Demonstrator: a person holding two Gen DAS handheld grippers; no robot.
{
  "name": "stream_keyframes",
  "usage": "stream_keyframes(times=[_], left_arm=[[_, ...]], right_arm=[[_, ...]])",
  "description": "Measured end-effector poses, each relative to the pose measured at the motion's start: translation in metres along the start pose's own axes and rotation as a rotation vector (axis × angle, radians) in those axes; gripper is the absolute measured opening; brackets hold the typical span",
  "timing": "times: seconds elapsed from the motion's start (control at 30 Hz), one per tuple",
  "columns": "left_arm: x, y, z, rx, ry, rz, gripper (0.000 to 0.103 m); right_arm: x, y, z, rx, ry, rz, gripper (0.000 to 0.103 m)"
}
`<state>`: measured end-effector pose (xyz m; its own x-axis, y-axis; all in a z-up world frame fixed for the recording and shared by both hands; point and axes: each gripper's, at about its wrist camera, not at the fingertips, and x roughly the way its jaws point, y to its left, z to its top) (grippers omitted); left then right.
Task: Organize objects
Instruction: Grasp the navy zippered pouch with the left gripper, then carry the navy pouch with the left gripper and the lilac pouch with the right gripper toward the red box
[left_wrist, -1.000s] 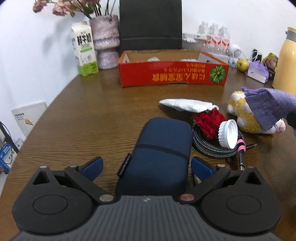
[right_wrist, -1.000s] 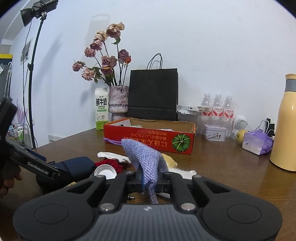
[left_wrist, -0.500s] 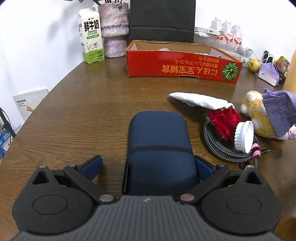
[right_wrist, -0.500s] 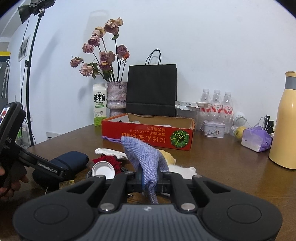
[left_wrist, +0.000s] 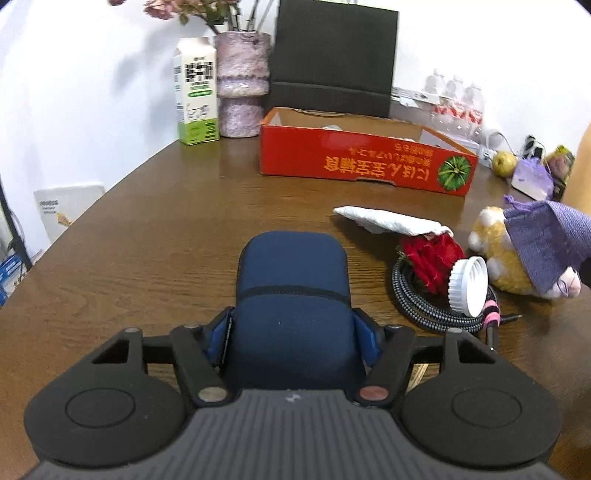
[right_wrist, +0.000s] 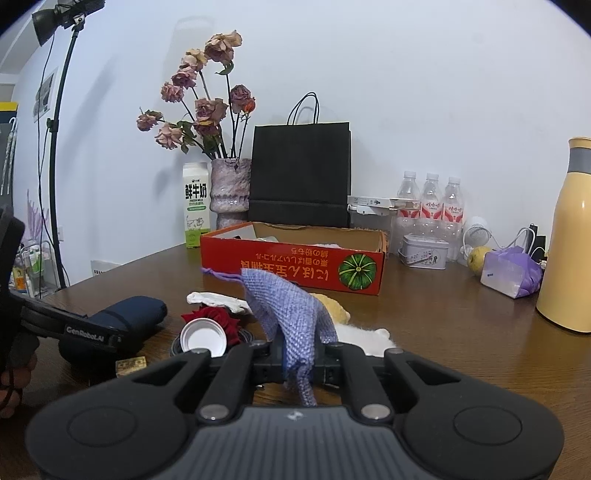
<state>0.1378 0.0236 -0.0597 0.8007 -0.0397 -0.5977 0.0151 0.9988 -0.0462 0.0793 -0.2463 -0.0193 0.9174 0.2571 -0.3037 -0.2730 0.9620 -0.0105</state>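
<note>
A navy zip case (left_wrist: 291, 266) lies on the brown table, and my left gripper (left_wrist: 291, 332) straddles its near end. The jaws are closing, and both blue pads (left_wrist: 218, 339) touch the case's sides. In the right wrist view the same case (right_wrist: 129, 314) shows at the left. My right gripper (right_wrist: 299, 365) is shut on a purple knitted pouch (right_wrist: 291, 310), held above a yellow plush toy (left_wrist: 491, 251). An open red cardboard box (left_wrist: 362, 166) stands further back.
Right of the case lie a white cloth (left_wrist: 391, 221), a red fabric rose (left_wrist: 432, 254), a white cap (left_wrist: 467, 286) and a coiled braided cable (left_wrist: 417, 306). A milk carton (right_wrist: 195, 206), vase (right_wrist: 231, 192), black bag (right_wrist: 299, 173), bottles (right_wrist: 430, 203) and yellow flask (right_wrist: 569, 236) line the back.
The left jaws have come in from wide open until the pads meet the navy case. The right gripper still holds the purple pouch in the same place.
</note>
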Motion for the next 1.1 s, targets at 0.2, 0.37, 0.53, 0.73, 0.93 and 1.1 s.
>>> stream_keyframes(times=[0.2, 0.37, 0.53, 0.73, 0.93, 1.1], left_arm=[[-0.006, 0.002, -0.003, -0.022, -0.009, 0.003, 0.065], [-0.017, 0.002, -0.007, -0.040, -0.052, 0.035, 0.065], [-0.033, -0.002, -0.011, -0.023, -0.084, 0.036, 0.065], [-0.056, -0.006, -0.010, -0.029, -0.108, 0.008, 0.065], [-0.076, -0.014, -0.005, -0.021, -0.134, -0.028, 0.065], [-0.088, -0.021, -0.002, -0.013, -0.157, -0.044, 0.065]], right_arm=[[0.001, 0.000, 0.001, -0.001, 0.002, 0.002, 0.008], [0.000, 0.000, 0.001, 0.000, -0.004, -0.001, 0.008], [-0.002, 0.000, 0.000, -0.001, -0.020, -0.015, 0.008], [-0.014, 0.003, -0.003, 0.009, -0.030, -0.001, 0.008], [-0.036, 0.008, 0.006, 0.001, -0.085, 0.021, 0.008], [-0.044, 0.010, 0.011, -0.006, -0.105, 0.026, 0.008]])
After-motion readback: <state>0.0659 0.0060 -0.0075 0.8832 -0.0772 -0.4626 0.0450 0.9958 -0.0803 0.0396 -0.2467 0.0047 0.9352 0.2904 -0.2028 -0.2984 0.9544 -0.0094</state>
